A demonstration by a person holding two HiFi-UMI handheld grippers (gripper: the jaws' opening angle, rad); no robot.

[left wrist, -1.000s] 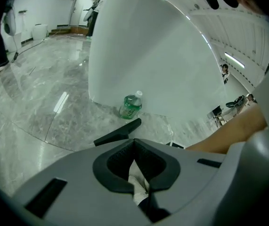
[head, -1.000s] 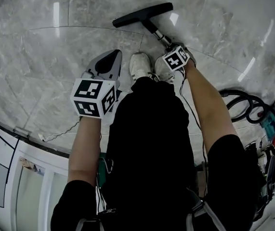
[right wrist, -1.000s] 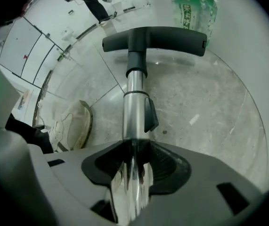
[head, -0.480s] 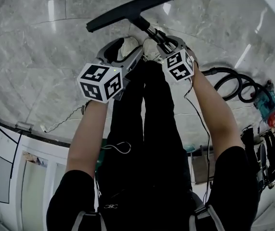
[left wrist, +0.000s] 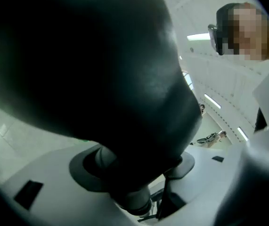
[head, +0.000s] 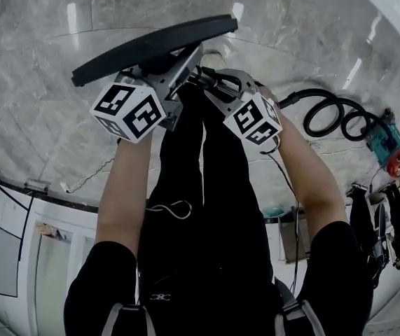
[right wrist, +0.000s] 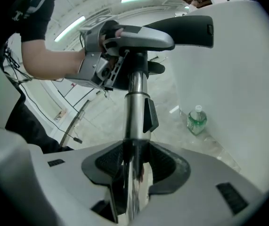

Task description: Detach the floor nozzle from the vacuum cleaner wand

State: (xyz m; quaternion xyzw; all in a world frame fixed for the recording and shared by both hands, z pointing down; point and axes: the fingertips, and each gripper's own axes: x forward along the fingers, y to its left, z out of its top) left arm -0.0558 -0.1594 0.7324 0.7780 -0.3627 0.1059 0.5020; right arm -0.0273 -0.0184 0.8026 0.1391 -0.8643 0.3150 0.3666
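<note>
The long black floor nozzle point(head: 150, 44) is lifted off the marble floor and hangs crosswise in front of me. Its metal wand point(right wrist: 135, 107) runs down between the pads of my right gripper point(right wrist: 133, 168), which is shut on the tube just below the black collar. My left gripper point(head: 178, 58) reaches in from the left with its jaws wide, one on each side of the nozzle's neck. In the left gripper view the nozzle body point(left wrist: 101, 69) fills the picture, with its neck between the pads of the left gripper point(left wrist: 134, 173). In the right gripper view the left gripper point(right wrist: 115, 41) sits under the nozzle point(right wrist: 172, 32).
A coiled black hose point(head: 326, 110) leads to a teal and red vacuum body point(head: 385, 145) on the floor at the right. A green bottle point(right wrist: 196, 120) stands by a white wall. White cabinets point(head: 17, 208) and a loose cable point(head: 87, 177) lie at the left. My legs are below the grippers.
Both grippers rose. The right one lifted wand and nozzle off the floor. The left one went from shut and empty beside my leg to wide jaws around the nozzle's neck.
</note>
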